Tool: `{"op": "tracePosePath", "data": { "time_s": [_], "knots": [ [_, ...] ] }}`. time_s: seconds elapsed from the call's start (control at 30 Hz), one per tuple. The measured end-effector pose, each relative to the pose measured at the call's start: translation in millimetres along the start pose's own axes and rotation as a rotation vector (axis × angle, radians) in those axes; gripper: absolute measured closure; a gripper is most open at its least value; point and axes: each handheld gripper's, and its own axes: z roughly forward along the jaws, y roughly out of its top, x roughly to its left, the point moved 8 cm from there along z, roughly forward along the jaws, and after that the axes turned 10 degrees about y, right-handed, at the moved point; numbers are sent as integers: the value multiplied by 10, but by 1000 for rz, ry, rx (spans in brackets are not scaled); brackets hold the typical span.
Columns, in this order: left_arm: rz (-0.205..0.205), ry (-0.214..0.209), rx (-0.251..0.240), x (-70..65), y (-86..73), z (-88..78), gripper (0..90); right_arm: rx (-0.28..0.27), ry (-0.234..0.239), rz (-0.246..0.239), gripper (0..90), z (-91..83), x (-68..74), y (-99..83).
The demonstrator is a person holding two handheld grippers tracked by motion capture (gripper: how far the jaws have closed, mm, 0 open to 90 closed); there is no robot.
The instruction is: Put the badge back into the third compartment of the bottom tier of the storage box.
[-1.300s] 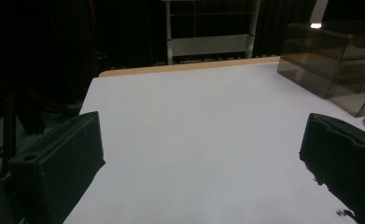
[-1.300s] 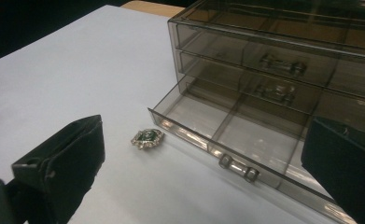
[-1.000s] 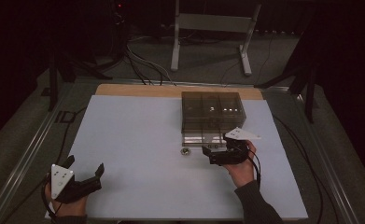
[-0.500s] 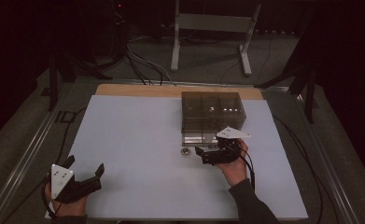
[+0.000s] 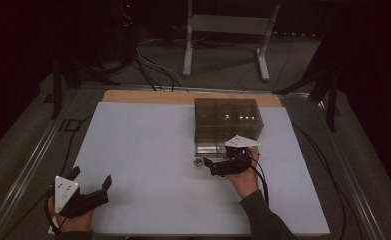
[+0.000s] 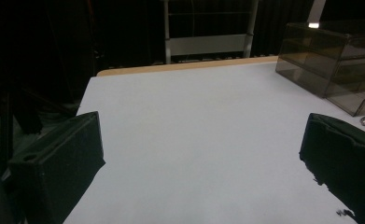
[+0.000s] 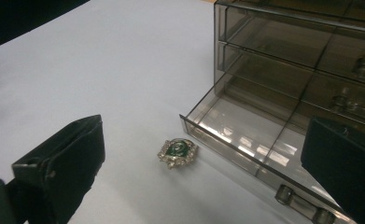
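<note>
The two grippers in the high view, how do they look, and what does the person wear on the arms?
Both are black tools with two blocky jaws. The left gripper carries a grey three-cornered plate with small dots on top; the right gripper has the same kind of plate, lit almost white. A black cable loops back from the right one over a dark grey sleeve. The left forearm is cut off by the frame edge.
</note>
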Motion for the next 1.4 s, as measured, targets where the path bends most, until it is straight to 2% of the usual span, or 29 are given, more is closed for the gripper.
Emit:
{"op": "tracePosePath", "data": {
  "time_s": [0.27, 0.53, 0.6, 0.67, 0.7, 0.77, 0.83, 0.87, 0.93, 1.1, 1.17, 1.23, 1.4],
  "knots": [
    [-2, -1, -1, -2, 0, 2, 3, 19, 7, 14, 0, 80, 19, -16],
    [-4, -2, -1, 1, -1, 3, 3, 57, 41, 23, 12, 193, 91, -60],
    [-3, -2, -1, 2, 0, 2, 3, 64, 44, 25, 56, 219, 113, -67],
    [-3, -3, -1, 3, 0, 1, 3, 67, 25, 22, 191, 238, 121, -68],
    [-5, -2, -2, 4, 1, 1, 3, 70, 42, 20, 288, 253, 138, -71],
    [-6, -3, -1, 5, 1, -1, 4, 86, 45, 5, 440, 281, 158, -87],
    [-4, -3, -1, 7, 0, 0, 3, 95, 60, -9, 523, 310, 181, -103],
    [-4, -3, -1, 7, 0, 0, 3, 95, 60, -9, 523, 310, 181, -103],
    [-8, -2, -2, 7, 2, -1, 3, 113, 58, -10, 579, 364, 183, -134],
    [-9, -2, -2, 8, 2, -2, 3, 142, 41, -7, 611, 438, 162, -182],
    [-9, -2, -3, 7, 2, -2, 3, 155, 30, -8, 619, 459, 150, -201],
    [-8, -3, -2, 8, 1, -1, 4, 184, -2, -8, 647, 521, 114, -254],
    [-9, -4, -2, 8, 1, -2, 3, 211, -31, 5, 656, 586, 75, -310]
  ]
}}
